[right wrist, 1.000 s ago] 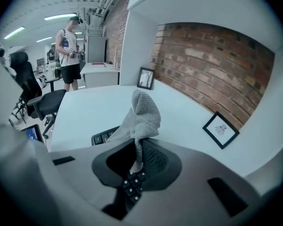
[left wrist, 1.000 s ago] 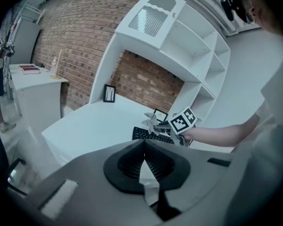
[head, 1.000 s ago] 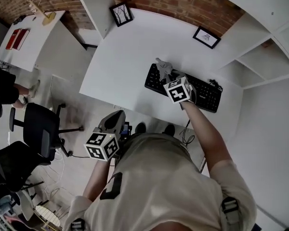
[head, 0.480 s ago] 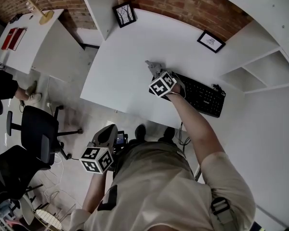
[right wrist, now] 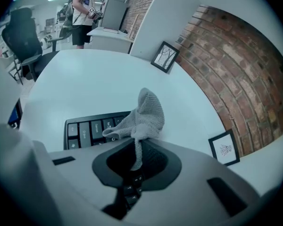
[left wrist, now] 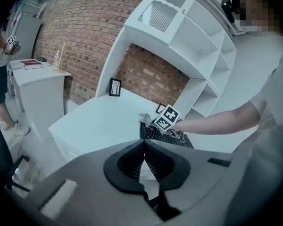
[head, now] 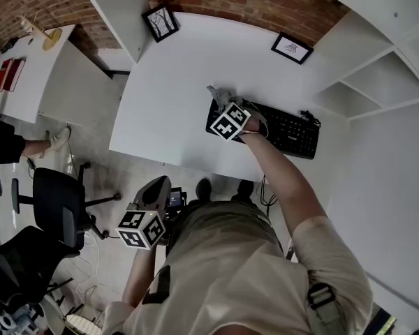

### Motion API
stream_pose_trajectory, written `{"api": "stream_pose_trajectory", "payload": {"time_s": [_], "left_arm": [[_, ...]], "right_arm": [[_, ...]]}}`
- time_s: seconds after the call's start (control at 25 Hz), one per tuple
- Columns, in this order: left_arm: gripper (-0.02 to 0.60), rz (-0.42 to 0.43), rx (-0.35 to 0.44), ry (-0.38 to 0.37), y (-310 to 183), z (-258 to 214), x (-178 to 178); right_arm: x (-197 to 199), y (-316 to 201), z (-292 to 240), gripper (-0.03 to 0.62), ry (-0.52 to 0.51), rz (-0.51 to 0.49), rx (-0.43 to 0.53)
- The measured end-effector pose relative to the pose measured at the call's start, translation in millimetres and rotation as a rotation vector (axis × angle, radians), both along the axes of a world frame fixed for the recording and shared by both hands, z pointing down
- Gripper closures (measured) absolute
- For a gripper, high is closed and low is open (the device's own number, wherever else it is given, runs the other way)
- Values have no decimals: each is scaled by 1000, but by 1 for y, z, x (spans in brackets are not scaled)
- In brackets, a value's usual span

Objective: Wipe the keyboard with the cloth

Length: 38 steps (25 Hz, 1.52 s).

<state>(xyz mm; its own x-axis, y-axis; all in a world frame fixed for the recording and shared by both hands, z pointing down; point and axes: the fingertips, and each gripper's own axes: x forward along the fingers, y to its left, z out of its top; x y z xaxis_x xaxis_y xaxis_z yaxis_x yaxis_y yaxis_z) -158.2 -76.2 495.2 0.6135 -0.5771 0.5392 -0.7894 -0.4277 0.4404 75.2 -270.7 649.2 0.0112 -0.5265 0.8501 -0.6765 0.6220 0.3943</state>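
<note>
A black keyboard (head: 293, 134) lies on the white desk (head: 174, 82), toward its right end. My right gripper (head: 223, 105) is over the keyboard's left end, shut on a grey knitted cloth (head: 221, 95). In the right gripper view the cloth (right wrist: 142, 116) bunches out past the jaws above the left keys of the keyboard (right wrist: 89, 128). My left gripper (head: 156, 192) hangs off the desk near my body, jaws shut with nothing in them. From the left gripper view the keyboard (left wrist: 165, 135) and the cloth (left wrist: 145, 117) show far ahead.
Two small framed pictures (head: 160, 22) (head: 291, 47) lean on the brick wall at the back of the desk. White shelves (head: 377, 75) rise at the right. Office chairs (head: 59, 197) stand on the floor at left, beside another white desk (head: 28, 61).
My right gripper has dragged the cloth leftward along the keyboard, from near its middle to its left end. The left gripper has stayed low by my body.
</note>
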Motion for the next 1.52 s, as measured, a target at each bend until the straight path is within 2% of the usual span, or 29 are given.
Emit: {"api": "stream_pose_trajectory", "payload": {"time_s": [0.2,0.56,0.96,1.52], "left_arm": [[578,35,11,2,2,-4,20],[577,55,7,0,4,-4,36],[578,111,16,14,2,-7,66],[578,160,30,15,8,-10,90]], "right_arm": [[15,10,1,577,8,-3,-16],[31,18,1,577,-8,16,-26],[74,42,4,577,34,57,-37],[130,68,5,577,12,184,-34]]}}
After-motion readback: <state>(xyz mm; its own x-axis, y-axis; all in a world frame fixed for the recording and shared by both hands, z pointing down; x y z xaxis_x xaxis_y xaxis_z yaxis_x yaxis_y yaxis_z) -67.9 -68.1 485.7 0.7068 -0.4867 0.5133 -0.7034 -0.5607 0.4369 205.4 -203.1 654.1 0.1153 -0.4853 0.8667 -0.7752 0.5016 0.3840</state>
